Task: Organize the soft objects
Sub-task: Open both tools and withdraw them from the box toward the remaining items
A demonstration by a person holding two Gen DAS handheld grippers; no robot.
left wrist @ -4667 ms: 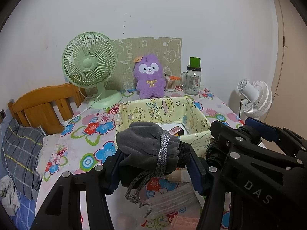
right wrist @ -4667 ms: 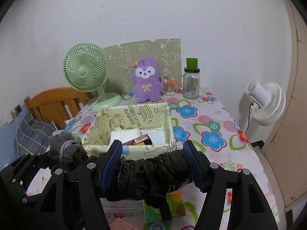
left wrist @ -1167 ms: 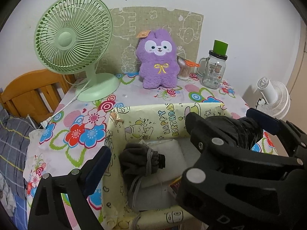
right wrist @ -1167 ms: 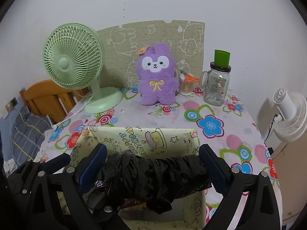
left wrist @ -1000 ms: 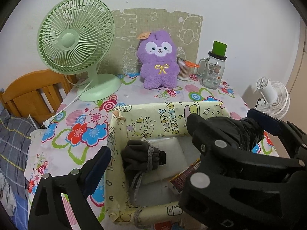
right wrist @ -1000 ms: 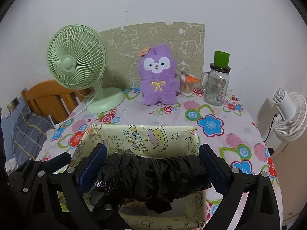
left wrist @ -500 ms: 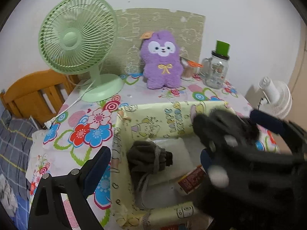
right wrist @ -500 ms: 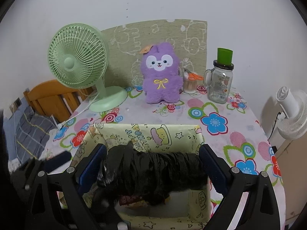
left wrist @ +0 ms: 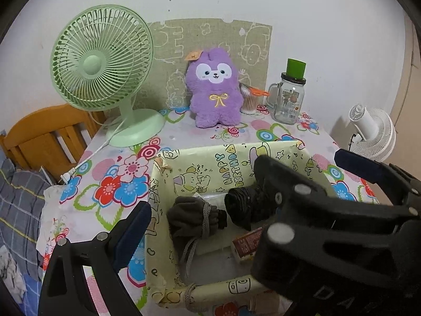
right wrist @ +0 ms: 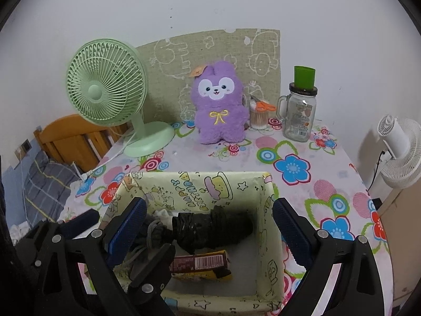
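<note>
A yellow cartoon-print box (left wrist: 210,158) (right wrist: 200,187) stands on the flowered table. Inside lie a grey cloth bundle tied with cord (left wrist: 194,216) (right wrist: 155,231) at the left and a black rolled bundle (right wrist: 210,227) (left wrist: 242,205) beside it. My right gripper (right wrist: 208,226) is open, its blue pads (right wrist: 289,226) spread wide on either side of the black bundle, which rests in the box. My left gripper (left wrist: 236,192) is open and empty above the box's left side; the right gripper's body hides its right half.
A brown snack packet (right wrist: 200,262) lies in the box. Behind it stand a green fan (left wrist: 102,65), a purple plush (left wrist: 214,92), a cotton-swab cup with scissors (right wrist: 259,115) and a glass jar (left wrist: 289,97). A wooden chair (left wrist: 44,137) is left, a white fan (right wrist: 400,147) right.
My right gripper has opened and let the black bundle drop into the box beside the grey bundle. Earlier the left gripper let go of the grey bundle in the box.
</note>
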